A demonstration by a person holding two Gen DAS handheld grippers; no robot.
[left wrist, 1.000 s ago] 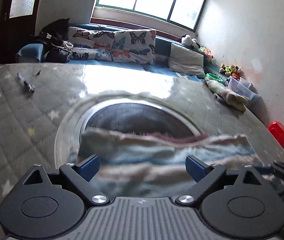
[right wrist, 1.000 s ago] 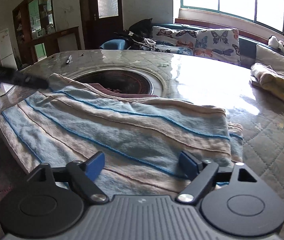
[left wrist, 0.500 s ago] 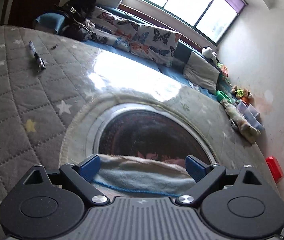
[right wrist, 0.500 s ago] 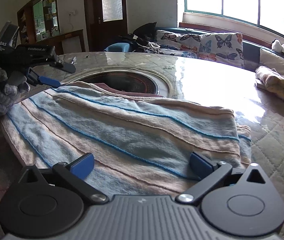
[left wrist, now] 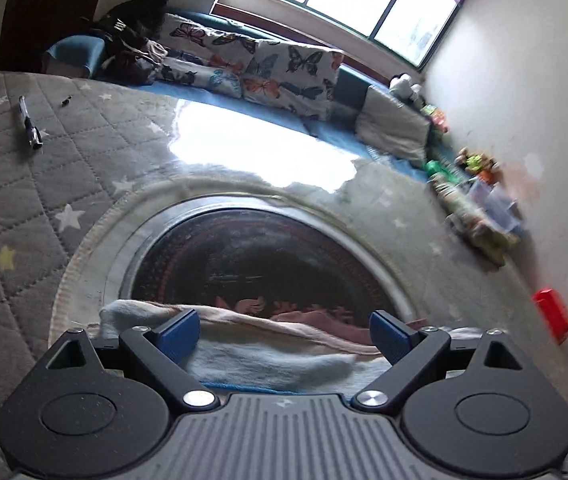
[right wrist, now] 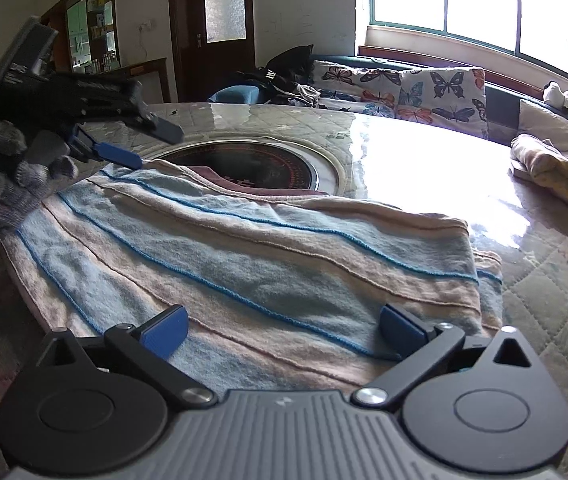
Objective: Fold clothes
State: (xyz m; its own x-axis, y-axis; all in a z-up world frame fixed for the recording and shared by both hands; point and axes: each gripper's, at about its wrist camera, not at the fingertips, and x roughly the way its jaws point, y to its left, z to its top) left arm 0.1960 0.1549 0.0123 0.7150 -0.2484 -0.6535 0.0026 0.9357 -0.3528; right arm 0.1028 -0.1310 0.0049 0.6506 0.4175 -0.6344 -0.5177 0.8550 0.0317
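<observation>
A striped garment (right wrist: 244, 256) in pale blue and pink lies folded flat on the quilted table; its far edge reaches the round dark inset. My right gripper (right wrist: 282, 330) is open, low over the garment's near edge, holding nothing. My left gripper (left wrist: 284, 334) is open over the garment's far left corner (left wrist: 268, 354). It also shows in the right wrist view (right wrist: 132, 144), held by a gloved hand at the left, its blue fingertips (right wrist: 118, 156) just above the corner of the cloth.
The round dark glass inset (left wrist: 260, 264) sits in the middle of the grey star-quilted table (left wrist: 24, 216). A pen (left wrist: 30, 122) lies at the far left. Folded clothes (right wrist: 552, 172) lie at the right edge. A butterfly-cushioned sofa (right wrist: 404, 88) stands behind.
My left gripper has moved from the garment's middle to its far left corner and tilted down. My right gripper has drawn back slightly toward the near edge. Both stayed open.
</observation>
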